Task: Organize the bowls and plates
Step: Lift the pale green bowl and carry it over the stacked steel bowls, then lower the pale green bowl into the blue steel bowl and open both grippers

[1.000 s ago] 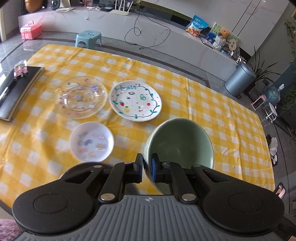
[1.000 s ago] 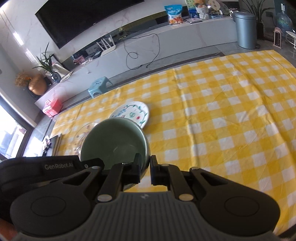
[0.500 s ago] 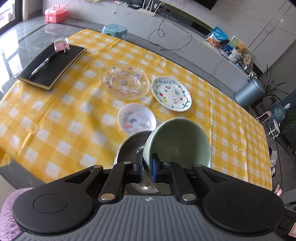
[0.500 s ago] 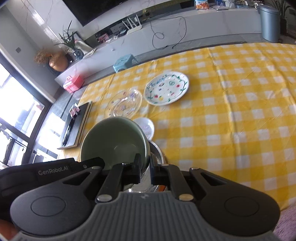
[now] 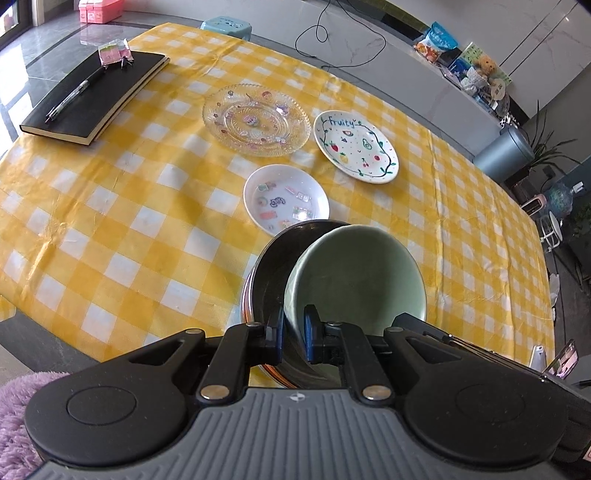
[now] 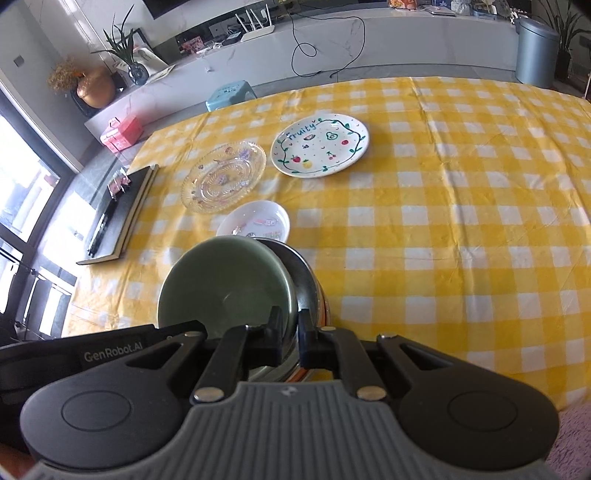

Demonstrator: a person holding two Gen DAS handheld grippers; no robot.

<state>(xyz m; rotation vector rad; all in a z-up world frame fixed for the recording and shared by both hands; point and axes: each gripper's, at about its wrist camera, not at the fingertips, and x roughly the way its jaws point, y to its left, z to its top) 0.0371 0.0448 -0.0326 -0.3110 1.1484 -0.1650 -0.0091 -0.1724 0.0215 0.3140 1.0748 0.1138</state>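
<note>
Both grippers pinch the rim of a pale green bowl from opposite sides. My left gripper is shut on its near left rim. My right gripper is shut on its near right rim. The green bowl hangs tilted over a dark metal bowl that sits near the table's front edge. Beyond lie a small white sticker dish, a clear glass plate and a white "Fruity" plate.
A yellow checked cloth covers the table. A black notebook with a pen lies at the far left. A blue stool stands beyond the table. The left gripper's body shows in the right wrist view.
Both grippers have lifted and drawn back with the green bowl. The dark metal bowl has come into view beneath it.
</note>
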